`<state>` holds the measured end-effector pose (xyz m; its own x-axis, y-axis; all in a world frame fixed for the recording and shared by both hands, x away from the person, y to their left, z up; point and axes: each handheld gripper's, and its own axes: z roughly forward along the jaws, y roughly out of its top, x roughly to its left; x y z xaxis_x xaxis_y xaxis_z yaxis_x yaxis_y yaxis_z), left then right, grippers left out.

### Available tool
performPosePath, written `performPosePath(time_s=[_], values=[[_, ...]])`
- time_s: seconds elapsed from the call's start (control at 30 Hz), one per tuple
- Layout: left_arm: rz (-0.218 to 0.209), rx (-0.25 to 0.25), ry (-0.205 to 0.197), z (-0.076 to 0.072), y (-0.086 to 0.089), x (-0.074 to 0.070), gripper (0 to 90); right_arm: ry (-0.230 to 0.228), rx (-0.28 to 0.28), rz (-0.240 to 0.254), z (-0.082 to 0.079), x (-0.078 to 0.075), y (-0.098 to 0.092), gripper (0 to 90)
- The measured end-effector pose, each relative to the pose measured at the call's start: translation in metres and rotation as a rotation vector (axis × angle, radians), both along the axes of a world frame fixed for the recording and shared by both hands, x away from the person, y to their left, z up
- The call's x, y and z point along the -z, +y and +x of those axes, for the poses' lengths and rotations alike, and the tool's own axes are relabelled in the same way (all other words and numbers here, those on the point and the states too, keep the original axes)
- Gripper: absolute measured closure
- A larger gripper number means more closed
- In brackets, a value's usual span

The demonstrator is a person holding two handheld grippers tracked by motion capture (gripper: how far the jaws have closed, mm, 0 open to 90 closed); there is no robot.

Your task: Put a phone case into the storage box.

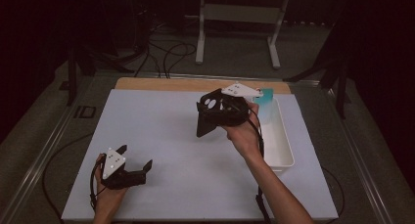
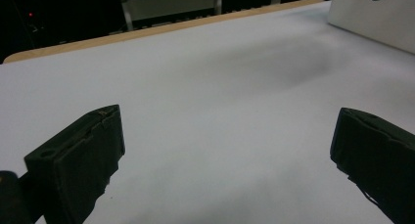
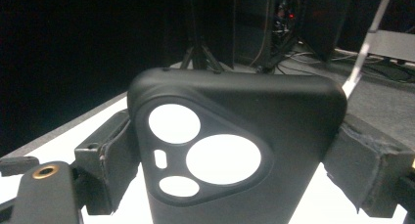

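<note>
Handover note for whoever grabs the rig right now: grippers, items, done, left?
Right gripper: shut on the black phone case, held up above the table, jaws clamped on its two sides, camera cutouts facing the gripper's camera.
Left gripper: open, holding nothing, resting low at the near left of the table.
White bin: at the table's right edge, with a teal item at its far end.
Done: case picked up.
Left: likely setting it down somewhere; where is unclear.

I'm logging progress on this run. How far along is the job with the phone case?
Done: the black phone case is lifted clear of the table, beside the white bin. In hand: the right gripper is shut on it. Left: setting it down somewhere, probably; the left gripper rests open on the table.
</note>
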<state>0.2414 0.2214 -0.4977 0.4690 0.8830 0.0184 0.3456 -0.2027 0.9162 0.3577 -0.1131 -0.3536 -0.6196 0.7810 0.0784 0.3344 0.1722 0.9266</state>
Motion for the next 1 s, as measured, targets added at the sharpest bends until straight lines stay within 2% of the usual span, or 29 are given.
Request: performPosePath(time_s=[1.0], values=[[0.0, -0.005, 0.0, 0.0, 0.0, 0.0, 0.4, -0.015, 0.115, -0.042, 0.031, -0.012, -0.027, 14.1]])
